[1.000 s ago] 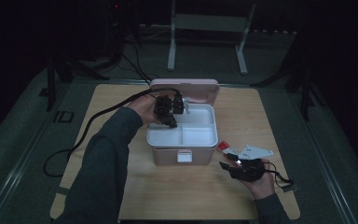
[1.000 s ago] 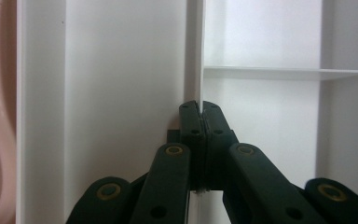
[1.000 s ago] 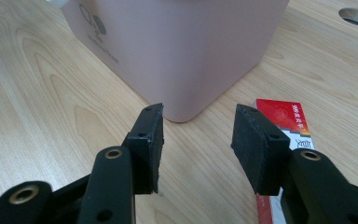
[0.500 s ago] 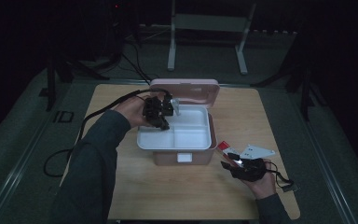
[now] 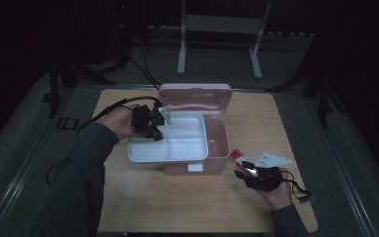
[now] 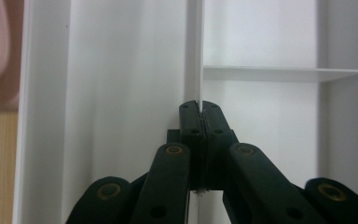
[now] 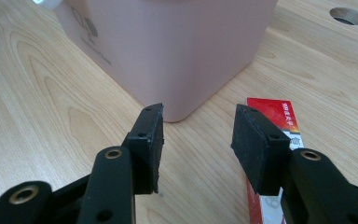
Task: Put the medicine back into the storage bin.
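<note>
The left claw [image 5: 154,121] pinches the white tray's [image 5: 177,148] divider wall above the pink box [image 5: 217,140]. The right claw [image 7: 198,140] rests wide open on the desk [image 5: 187,202].

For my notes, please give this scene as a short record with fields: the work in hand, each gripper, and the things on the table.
work: lifting the white tray out of the pink box
left gripper: shut on the tray's thin divider wall
right gripper: open, holds nothing, low by the box corner
box lid: open, standing at the back
red packet: flat on the wooden table, beside the right gripper
</note>
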{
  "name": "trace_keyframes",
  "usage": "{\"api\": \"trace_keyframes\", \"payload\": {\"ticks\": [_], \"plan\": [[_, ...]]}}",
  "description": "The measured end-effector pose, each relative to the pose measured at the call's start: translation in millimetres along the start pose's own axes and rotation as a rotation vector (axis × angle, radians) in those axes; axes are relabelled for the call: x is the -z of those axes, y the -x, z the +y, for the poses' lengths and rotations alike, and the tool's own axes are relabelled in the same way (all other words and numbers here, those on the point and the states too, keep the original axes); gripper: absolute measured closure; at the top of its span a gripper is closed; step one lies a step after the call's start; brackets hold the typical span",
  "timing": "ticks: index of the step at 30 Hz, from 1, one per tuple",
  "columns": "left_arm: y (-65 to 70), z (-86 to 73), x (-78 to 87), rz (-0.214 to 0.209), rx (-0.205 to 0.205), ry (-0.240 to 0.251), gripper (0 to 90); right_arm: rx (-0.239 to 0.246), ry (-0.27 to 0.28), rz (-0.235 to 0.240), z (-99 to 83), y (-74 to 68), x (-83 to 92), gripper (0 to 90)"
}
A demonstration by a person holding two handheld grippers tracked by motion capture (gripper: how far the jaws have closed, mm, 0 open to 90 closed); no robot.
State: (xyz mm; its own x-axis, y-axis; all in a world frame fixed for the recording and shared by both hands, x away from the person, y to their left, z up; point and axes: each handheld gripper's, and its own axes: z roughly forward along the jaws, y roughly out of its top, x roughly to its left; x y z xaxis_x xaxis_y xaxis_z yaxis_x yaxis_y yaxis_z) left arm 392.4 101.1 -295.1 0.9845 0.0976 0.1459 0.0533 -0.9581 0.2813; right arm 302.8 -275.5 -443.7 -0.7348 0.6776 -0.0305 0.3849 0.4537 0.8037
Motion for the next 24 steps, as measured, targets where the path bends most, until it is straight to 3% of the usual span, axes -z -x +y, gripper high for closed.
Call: {"api": "trace_keyframes", "payload": {"ticks": [9,18,24], "plan": [[0.8,-24.5,15.6,0.033,0.043,0.005,89.1,-0.001,0.007,-0.006,0.6,2.1,2.8,52.7],[4.0,-60.1,16.3,0.038,0.119,0.05,89.1,-0.005,0.005,-0.013,0.4,4.8,3.9,52.8],[2.5,-90.2,18.1,0.047,0.191,0.059,89.1,-0.003,0.005,-0.023,1.1,5.6,5.5,52.8]]}}
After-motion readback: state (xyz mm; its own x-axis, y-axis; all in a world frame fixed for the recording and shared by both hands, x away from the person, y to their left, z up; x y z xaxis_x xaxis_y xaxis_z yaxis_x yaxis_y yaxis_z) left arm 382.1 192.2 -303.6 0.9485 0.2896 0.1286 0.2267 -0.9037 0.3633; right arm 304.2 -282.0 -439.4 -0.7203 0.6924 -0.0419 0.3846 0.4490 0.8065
